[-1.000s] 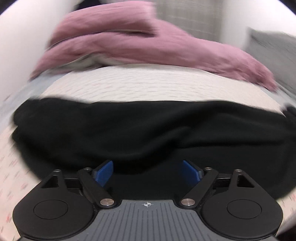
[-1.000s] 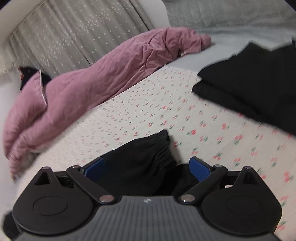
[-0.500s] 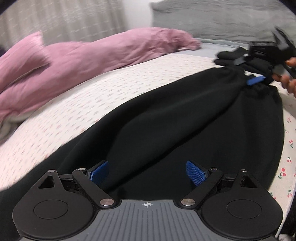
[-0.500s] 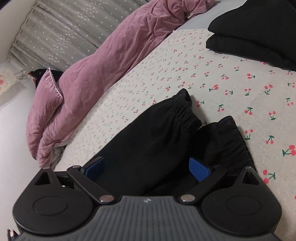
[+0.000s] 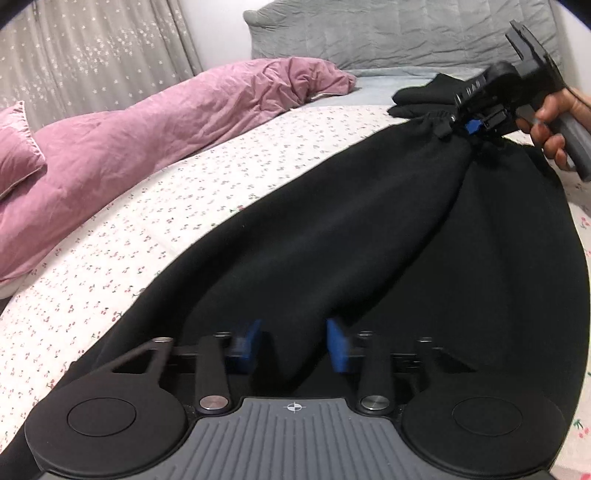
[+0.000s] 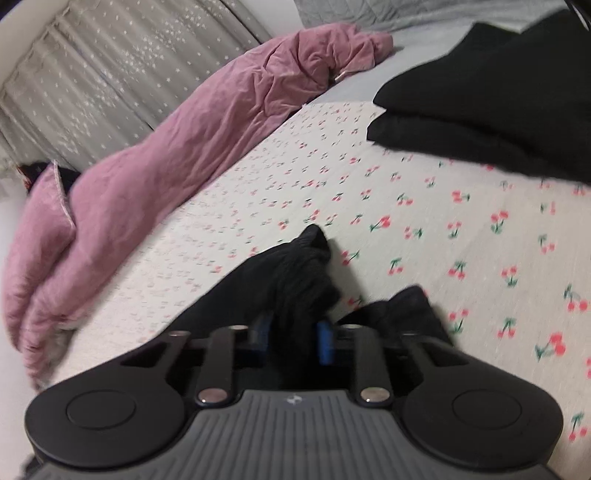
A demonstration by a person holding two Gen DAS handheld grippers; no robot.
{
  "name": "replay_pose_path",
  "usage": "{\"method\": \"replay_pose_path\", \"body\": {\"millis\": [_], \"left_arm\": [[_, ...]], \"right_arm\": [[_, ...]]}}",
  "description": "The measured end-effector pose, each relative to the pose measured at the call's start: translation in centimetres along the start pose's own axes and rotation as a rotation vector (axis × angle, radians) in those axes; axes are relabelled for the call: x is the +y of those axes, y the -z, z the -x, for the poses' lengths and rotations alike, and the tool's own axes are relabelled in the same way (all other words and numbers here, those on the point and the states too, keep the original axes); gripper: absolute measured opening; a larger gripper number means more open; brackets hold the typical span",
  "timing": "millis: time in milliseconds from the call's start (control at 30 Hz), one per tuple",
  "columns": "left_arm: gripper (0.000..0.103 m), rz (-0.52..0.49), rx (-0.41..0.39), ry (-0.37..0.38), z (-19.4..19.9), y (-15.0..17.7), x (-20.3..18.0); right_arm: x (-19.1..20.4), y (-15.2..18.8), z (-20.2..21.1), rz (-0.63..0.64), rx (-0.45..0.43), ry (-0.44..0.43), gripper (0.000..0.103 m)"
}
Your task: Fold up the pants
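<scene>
Left wrist view. Left gripper [image 5: 293, 345] at bottom centre, pointing down along black pants [image 5: 369, 236] spread on the bed [image 5: 147, 221]. Its blue pads [image 5: 338, 350] are closing w/ a raised fold of pants cloth between them; pads look to be touching the fold, gap narrow. Pants run ahead of the gripper & up to the right, ending at the gathered waistband. There the right gripper [image 5: 471, 125] pinches the waistband, held by a hand [image 5: 554, 122] at the right edge. Left of the pants: cherry-print sheet, then a pink duvet [image 5: 166, 122] lying well to the left & ahead; pink pillow [image 5: 16, 147] at far left. Curtain [image 5: 92, 55] behind, grey headboard [image 5: 406, 33] top centre. A folded black stack [image 5: 421, 96] sits just beyond the right gripper.

Right wrist view. Right gripper [image 6: 291, 334] at bottom centre; pads [image 6: 324, 341] closing, nearly together, w/ bunched black waistband cloth squeezed between them. Pants [image 6: 291, 273] rise as a crumpled peak just ahead of the fingertips; a second lump of the same cloth lies just right of the gripper. Sheet of the bed [image 6: 406, 229] ahead & right. Folded black stack [image 6: 480, 110] well ahead, upper right. Duvet [image 6: 184, 147] ahead-left, pillow [image 6: 40, 221] far left, curtain [image 6: 92, 74] behind. Frame slightly blurred.
</scene>
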State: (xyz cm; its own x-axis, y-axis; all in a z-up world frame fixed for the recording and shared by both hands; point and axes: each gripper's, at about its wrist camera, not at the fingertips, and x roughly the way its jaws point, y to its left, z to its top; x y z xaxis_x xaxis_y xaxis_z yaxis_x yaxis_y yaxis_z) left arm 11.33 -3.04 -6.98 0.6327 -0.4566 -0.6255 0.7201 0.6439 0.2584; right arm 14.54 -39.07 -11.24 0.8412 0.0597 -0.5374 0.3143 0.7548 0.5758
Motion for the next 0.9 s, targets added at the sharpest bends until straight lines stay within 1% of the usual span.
{"method": "replay_pose_path", "body": {"millis": [33, 100, 133, 233, 367, 467, 533, 667, 767, 900], "left_arm": [[0.015, 0.011, -0.010, 0.000, 0.1, -0.2, 0.2], [0.011, 0.030, -0.040, -0.028, 0.6, -0.9, 0.5], [0.007, 0.037, -0.062, -0.046, 1.1, -1.2, 0.7], [0.003, 0.068, -0.125, -0.073, 3.2, -2.2, 1.4], [0.002, 0.066, -0.198, -0.087, 6.6, -3.2, 1.7], [0.002, 0.061, -0.236, -0.065, 9.4, -3.3, 1.3], [0.002, 0.046, -0.256, -0.047, 11.1, -3.1, 0.5], [0.001, -0.007, -0.253, 0.003, 12.4, -2.4, -2.2], [0.001, -0.024, -0.219, 0.052, 12.6, -1.1, -4.1], [0.001, -0.004, -0.161, 0.106, 11.5, 1.1, -6.0]], "right_arm": [[0.3, 0.0, -0.1, 0.023, -0.005, 0.023, 0.012], [1.3, -0.5, 0.1, 0.075, -0.015, 0.063, 0.011], [1.7, -0.8, 0.4, 0.094, -0.035, 0.055, 0.011], [2.9, -1.9, 1.6, 0.134, -0.089, 0.025, 0.010], [4.3, -3.4, 3.7, 0.137, -0.133, -0.023, 0.010], [5.0, -4.1, 6.1, 0.154, -0.165, -0.050, 0.010], [5.0, -4.0, 7.9, 0.174, -0.166, -0.051, 0.010], [4.1, -2.4, 9.9, 0.208, -0.146, -0.021, 0.010], [2.6, -1.0, 10.1, 0.197, -0.105, 0.013, 0.010], [0.0, 0.9, 9.4, 0.156, -0.038, 0.065, 0.011]]}}
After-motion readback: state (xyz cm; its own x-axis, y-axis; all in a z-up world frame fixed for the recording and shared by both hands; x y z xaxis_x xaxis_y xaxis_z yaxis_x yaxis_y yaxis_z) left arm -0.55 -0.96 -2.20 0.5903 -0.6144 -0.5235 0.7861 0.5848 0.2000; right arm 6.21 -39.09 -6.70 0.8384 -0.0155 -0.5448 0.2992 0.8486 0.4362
